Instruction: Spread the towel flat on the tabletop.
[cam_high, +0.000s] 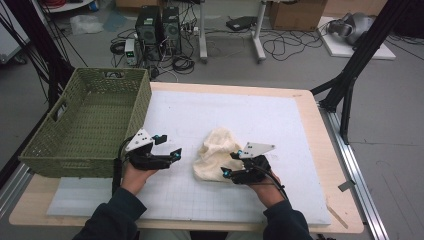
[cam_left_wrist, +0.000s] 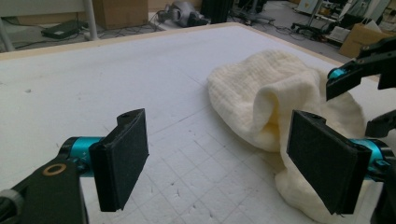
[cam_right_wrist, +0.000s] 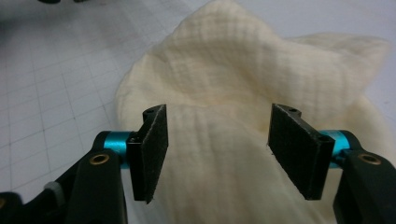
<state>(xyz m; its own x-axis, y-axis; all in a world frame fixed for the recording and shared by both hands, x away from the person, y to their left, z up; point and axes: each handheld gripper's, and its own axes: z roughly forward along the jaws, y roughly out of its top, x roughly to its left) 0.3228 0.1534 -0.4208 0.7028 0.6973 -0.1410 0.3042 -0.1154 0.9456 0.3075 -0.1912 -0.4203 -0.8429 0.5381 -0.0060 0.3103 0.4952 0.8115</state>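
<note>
The cloth (cam_high: 216, 156) is a pale cream piece of soft fabric with a fine crinkled weave. It is not flat: it lies crumpled in a loose heap, with one raised fold that makes a hollow in the middle. In the high view its long axis goes from the near-left edge toward the far side of the worktop (cam_high: 300, 125), a little tilted to the right. It rests on the white gridded mat (cam_high: 210, 195), near the middle and toward the person's side.

The right claw (cam_high: 226, 163) is at the near right edge of the cloth. Its jaws are half spread, and the fabric is between and under them, but the pads (cam_right_wrist: 154, 149) do not yet press on it. The left claw (cam_high: 168, 146) is just beside the cloth on its left, apart from it, with the jaws spread wide and nothing between them.

The green woven basket (cam_high: 45, 150) stands at the left edge of the worktop. Nothing is in it.
</note>
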